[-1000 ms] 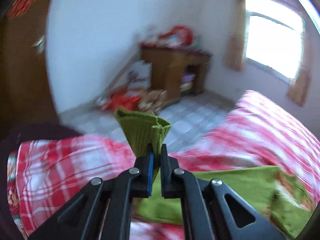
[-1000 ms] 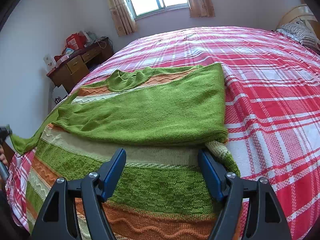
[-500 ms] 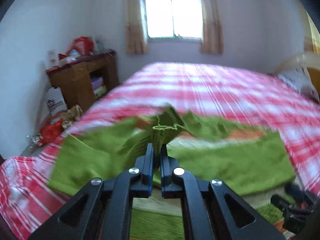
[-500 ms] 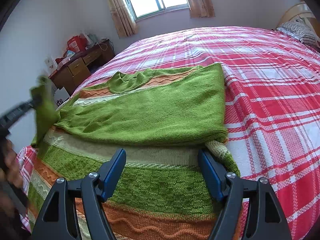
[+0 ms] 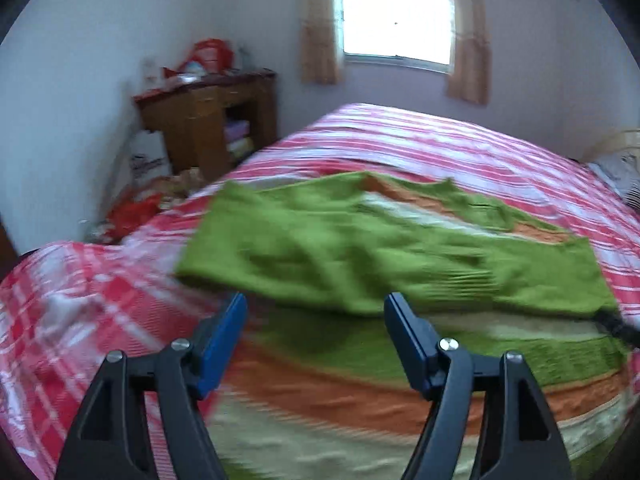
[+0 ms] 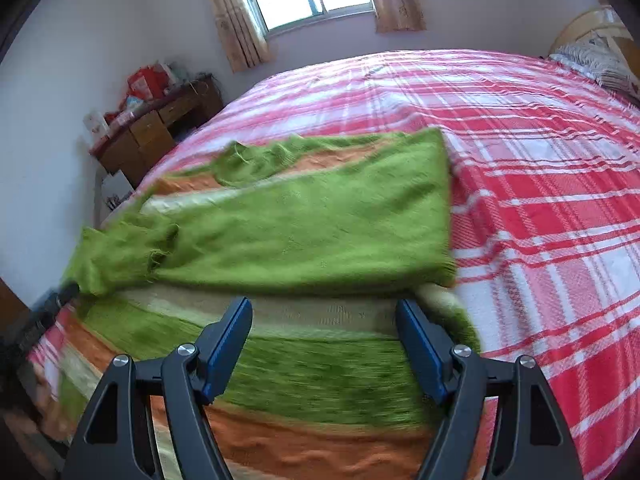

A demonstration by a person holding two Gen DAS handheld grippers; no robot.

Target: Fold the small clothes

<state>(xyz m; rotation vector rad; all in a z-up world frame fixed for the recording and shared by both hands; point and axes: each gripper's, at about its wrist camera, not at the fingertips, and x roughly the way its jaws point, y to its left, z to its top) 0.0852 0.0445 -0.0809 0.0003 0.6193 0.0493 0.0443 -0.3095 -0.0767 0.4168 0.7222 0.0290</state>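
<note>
Sweater on plaid bedspread, no legible txt

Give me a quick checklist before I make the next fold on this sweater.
1. Left gripper free of cloth: ok, jaws opening, nothing between them.
2. Right gripper free: ok, open above the striped body.
3. Left sleeve laid over the sweater: ok, though its cuff looks rumpled.
4. Right sleeve folded across: ok, lying flat.
5. Sweater fully on the bed: cannot tell, its near edge is out of view.
6. Sharp view: not ok, both pictures blurred.
</note>
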